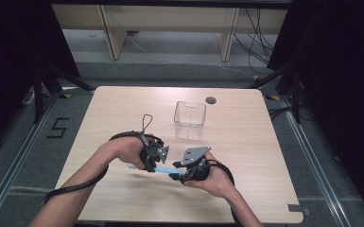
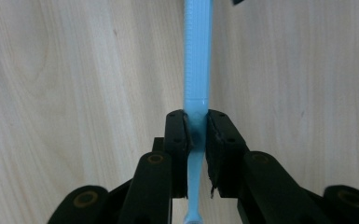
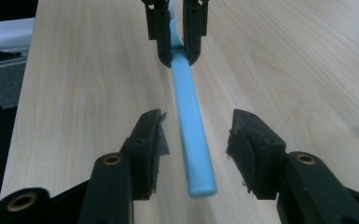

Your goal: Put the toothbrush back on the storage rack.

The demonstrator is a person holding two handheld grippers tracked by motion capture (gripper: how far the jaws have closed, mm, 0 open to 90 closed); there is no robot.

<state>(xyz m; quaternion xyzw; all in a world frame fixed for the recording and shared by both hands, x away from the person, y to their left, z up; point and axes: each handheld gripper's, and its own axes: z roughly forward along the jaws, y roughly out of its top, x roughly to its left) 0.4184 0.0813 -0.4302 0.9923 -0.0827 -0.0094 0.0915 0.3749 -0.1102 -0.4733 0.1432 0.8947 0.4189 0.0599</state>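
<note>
Two claws are sharing one light, stiff blue stick (image 3: pixel 192 135): left claw (image 2: pixel 196 128) is clamping its thin neck, right claw (image 3: pixel 196 140) is gaping around the ribbed, grippier end

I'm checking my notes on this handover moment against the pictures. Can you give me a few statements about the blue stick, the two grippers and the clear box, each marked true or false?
1. The left gripper is clamped on the blue stick. True.
2. The right gripper is pressing its pads on the blue stick. False: its jaws stand apart on either side of the stick's free end, with gaps showing.
3. The clear box stands on the table, beyond both hands. True.
4. The blue stick lies inside the clear box. False: it spans between the two grippers, near the table's front half.
</note>
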